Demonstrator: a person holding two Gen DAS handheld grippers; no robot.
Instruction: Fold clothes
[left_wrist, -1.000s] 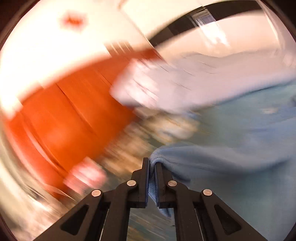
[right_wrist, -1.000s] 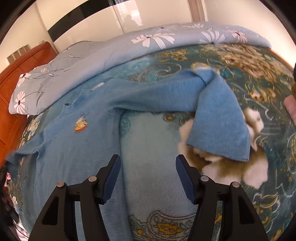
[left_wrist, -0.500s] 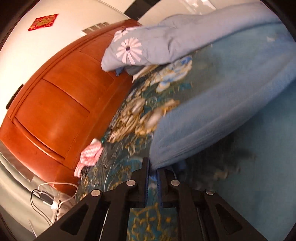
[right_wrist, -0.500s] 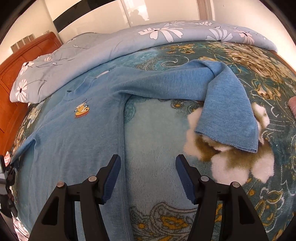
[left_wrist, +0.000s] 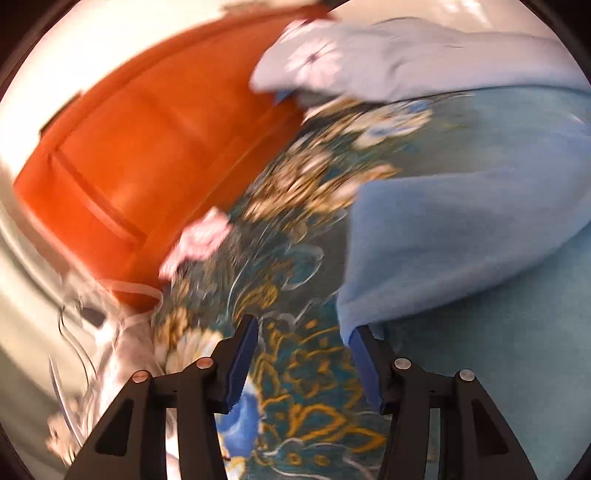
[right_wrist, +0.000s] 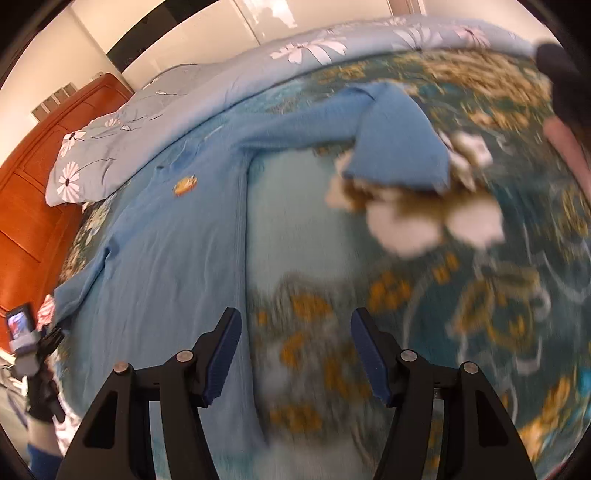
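Note:
A light blue long-sleeved top (right_wrist: 155, 258) with a small orange emblem lies spread on a teal floral bedspread (right_wrist: 480, 295). Its right sleeve (right_wrist: 399, 147) is bent back over the cover. In the left wrist view its left sleeve (left_wrist: 443, 240) lies on the bed, its cuff touching the right finger. My left gripper (left_wrist: 301, 358) is open and holds nothing. My right gripper (right_wrist: 295, 350) is open and empty, hovering over the bedspread just right of the top's side seam. Both views are motion-blurred.
An orange wooden headboard (left_wrist: 147, 147) runs along the left. A pale blue floral quilt (right_wrist: 184, 122) is bunched at the far side. A pink cloth (left_wrist: 199, 240) lies by the headboard, with white cables (left_wrist: 92, 332) below it. The other gripper's handle (right_wrist: 26, 343) shows at left.
My left gripper has opened and let go of the sleeve cuff, which now rests on the bed. My right gripper has pulled back toward the near edge, still open.

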